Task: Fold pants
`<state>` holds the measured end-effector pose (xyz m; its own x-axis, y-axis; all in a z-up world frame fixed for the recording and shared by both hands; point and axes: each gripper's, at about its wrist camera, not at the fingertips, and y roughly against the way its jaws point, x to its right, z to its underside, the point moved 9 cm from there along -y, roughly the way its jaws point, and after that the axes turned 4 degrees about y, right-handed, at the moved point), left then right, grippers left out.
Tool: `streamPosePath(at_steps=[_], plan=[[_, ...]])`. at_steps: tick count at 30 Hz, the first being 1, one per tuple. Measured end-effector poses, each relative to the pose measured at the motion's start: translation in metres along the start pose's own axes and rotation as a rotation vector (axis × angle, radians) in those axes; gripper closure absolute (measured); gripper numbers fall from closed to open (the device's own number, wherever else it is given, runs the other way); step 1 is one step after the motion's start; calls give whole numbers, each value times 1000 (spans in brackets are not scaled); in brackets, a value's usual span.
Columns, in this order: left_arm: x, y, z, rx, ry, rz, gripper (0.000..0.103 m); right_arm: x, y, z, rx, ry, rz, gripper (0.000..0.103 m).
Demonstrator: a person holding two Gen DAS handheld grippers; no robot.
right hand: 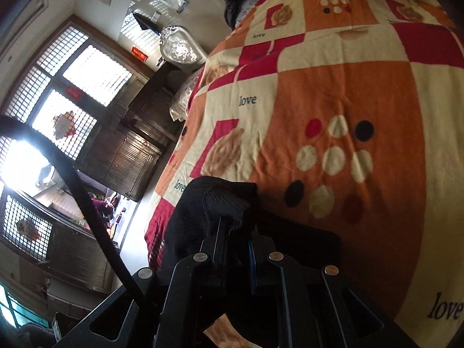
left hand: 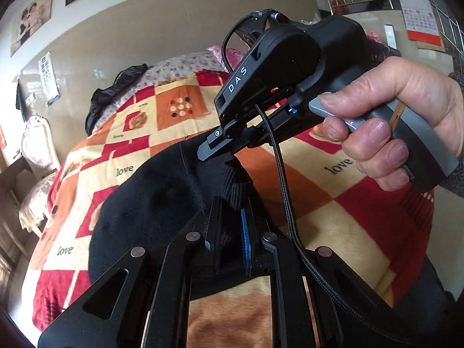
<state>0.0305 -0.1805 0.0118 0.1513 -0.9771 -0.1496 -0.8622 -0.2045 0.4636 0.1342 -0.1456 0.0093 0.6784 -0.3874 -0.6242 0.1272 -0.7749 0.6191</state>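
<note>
The black pants [left hand: 150,203] lie bunched on the patterned bedspread [left hand: 179,116]. My left gripper [left hand: 232,203] is shut on a ribbed edge of the pants, near the bottom middle of the left wrist view. My right gripper [left hand: 223,149], held in a hand, is shut on the same ribbed edge just beyond it. In the right wrist view, the right gripper [right hand: 235,229] pinches a lifted fold of the black pants [right hand: 214,203] above the bedspread [right hand: 348,87].
A dark garment [left hand: 116,90] lies at the far end of the bed by a floral pillow [left hand: 185,63]. A dark wooden cabinet [right hand: 130,150] and a chair [right hand: 179,47] stand beside the bed. A black cable [left hand: 278,174] hangs between the grippers.
</note>
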Motion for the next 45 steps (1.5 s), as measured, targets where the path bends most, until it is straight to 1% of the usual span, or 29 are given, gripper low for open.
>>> streamPosePath(at_steps=[4,6,8,10,11,13,14,16,17,18,19,20,21,23,24,26,27,28,30,31,32,33,35,36,37,39,41,42,45], plan=[[12,-6,4,-29,-7,21,93,14,4,9,5,-28,-8,93],[13,-13,10,-77,6,41,92,22,-2,13,-20,-19,7,93],[15,-13,17,-117,29,68,90,32,-13,19,-48,-52,1,93],[23,-6,24,-135,32,135,87,43,-20,26,-68,-95,-6,83],[30,2,26,-143,19,186,87,46,-18,25,-53,-100,-4,77],[38,15,30,-141,-19,233,87,50,-8,23,-21,-114,-6,76],[42,23,32,-135,-34,257,87,53,2,20,15,-107,25,74],[37,40,31,-105,-34,294,87,55,21,15,77,-81,84,74],[30,46,28,-90,-13,309,87,53,36,13,126,-47,141,74],[18,52,22,-72,21,315,87,43,49,11,171,27,185,74],[5,57,15,-50,54,301,87,26,58,12,199,127,197,74],[-18,60,6,-22,92,257,87,4,63,18,210,238,185,74],[-38,62,0,-2,124,215,87,-18,63,27,203,351,176,74],[-87,65,-12,28,218,121,87,-48,58,46,184,538,223,73],[-109,64,-16,37,256,83,87,-56,53,54,177,591,259,73],[-149,57,-17,25,357,10,87,-64,43,66,150,636,256,73],[-162,51,-18,7,429,34,87,-71,35,73,135,655,230,73],[-165,43,-16,-14,488,91,87,-72,29,79,127,660,224,73],[-162,26,-11,-59,553,163,87,-75,14,82,129,660,248,73],[-153,16,-9,-80,556,212,87,-74,6,81,133,652,257,73],[-140,4,-2,-113,544,243,87,-74,0,81,135,642,266,73],[-133,-6,6,-152,538,239,87,-71,-7,82,121,627,287,73],[-118,-26,38,-255,535,227,87,-55,-28,89,56,594,325,73],[-117,-34,51,-279,542,211,88,-45,-36,95,26,577,337,72],[-118,-32,53,-229,544,208,88,-44,-37,99,42,586,327,72],[-117,-34,55,-189,528,202,89,-43,-37,102,68,601,327,71],[-115,-36,55,-161,511,190,89,-40,-35,101,67,576,303,71],[-113,-37,55,-143,483,176,89,-40,-35,100,66,566,290,71],[-107,-31,54,-132,432,142,89,-41,-34,99,75,552,262,71]])
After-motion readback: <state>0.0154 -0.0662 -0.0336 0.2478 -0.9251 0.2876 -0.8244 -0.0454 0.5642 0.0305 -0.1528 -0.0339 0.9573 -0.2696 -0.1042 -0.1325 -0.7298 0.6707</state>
